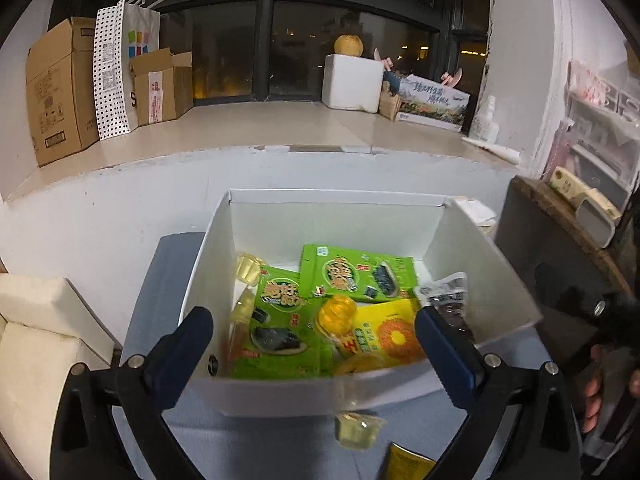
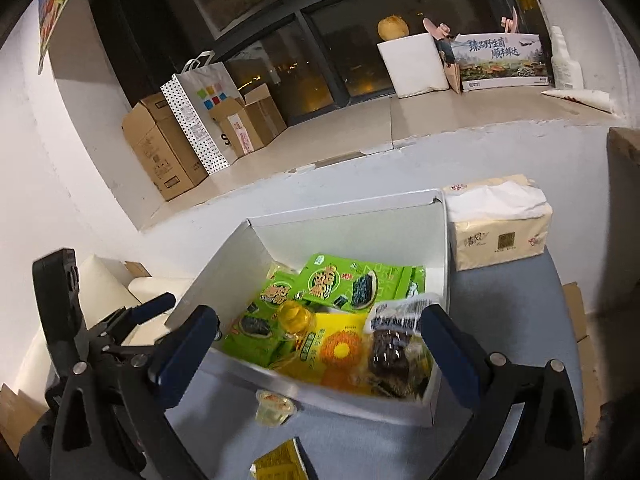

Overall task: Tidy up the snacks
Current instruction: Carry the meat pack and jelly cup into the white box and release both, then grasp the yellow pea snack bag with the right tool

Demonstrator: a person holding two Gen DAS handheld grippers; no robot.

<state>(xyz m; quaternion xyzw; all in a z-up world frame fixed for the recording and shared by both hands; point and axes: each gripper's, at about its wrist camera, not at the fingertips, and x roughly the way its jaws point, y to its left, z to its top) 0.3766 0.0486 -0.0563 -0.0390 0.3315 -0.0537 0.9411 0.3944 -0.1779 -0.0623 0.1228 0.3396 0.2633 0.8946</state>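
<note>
A white open box [image 1: 340, 228] [image 2: 352, 232] stands on a grey-blue tabletop [image 1: 168, 280]. Inside it lie two green seaweed packs [image 1: 356, 276] [image 2: 340, 284], a yellow pack [image 1: 392, 336] [image 2: 340, 348], an orange jelly cup [image 1: 338, 314] [image 2: 296, 318], pale jelly cups [image 1: 250, 266] and a dark snack packet [image 1: 448, 300] [image 2: 392, 344]. A pale jelly cup [image 1: 358, 430] [image 2: 276, 408] and a yellow packet [image 1: 408, 464] [image 2: 280, 462] lie on the table just in front of the box. My left gripper [image 1: 312, 320] and right gripper [image 2: 319, 315] both hover open at the box's near edge, holding nothing.
A tissue pack [image 2: 500, 232] sits right of the box. A cream cushion [image 1: 36, 320] lies to the left. A hand [image 1: 592, 392] shows at the right edge. Cardboard boxes [image 1: 60, 88], a paper bag [image 1: 136, 56] and a foam box [image 1: 352, 80] line the window ledge.
</note>
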